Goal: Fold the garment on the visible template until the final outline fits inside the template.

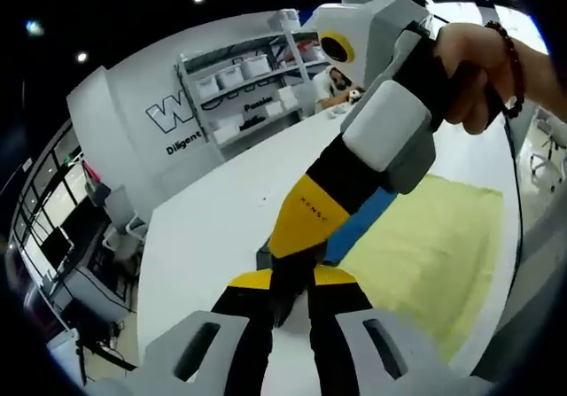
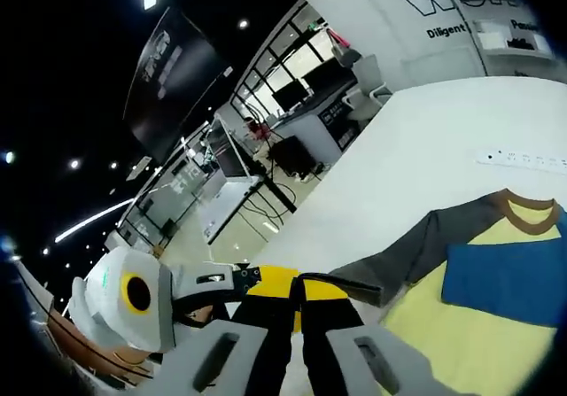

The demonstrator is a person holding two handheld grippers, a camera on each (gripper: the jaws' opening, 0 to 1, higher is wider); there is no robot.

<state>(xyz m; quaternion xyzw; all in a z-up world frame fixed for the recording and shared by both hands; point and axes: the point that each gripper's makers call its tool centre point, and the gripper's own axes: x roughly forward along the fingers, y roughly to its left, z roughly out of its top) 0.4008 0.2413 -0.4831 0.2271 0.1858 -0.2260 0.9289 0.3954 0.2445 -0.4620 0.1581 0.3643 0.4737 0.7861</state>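
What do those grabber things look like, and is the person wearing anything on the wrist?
Each gripper has black jaws with yellow at the base and pale grey side plates with slots. The other gripper has a yellow piece with small lettering, a black middle and white-grey casing. A dark bead bracelet circles the wrist.

Your garment (image 2: 478, 316) is pale yellow on the body, with a solid blue block (image 2: 505, 281) across the chest, a dark grey sleeve (image 2: 416, 250) and a brown collar (image 2: 532, 214). It lies on a plain white table (image 2: 416, 157). Beyond the collar you see a white power strip (image 2: 523, 159). Your left gripper (image 1: 288, 312) has yellow and black jaws on a pale grey body. Your right gripper (image 1: 297, 228) has a yellow jaw, a black neck and a white-grey housing. The hand (image 1: 483, 68) holding it wears a dark beaded bracelet (image 1: 512, 59).
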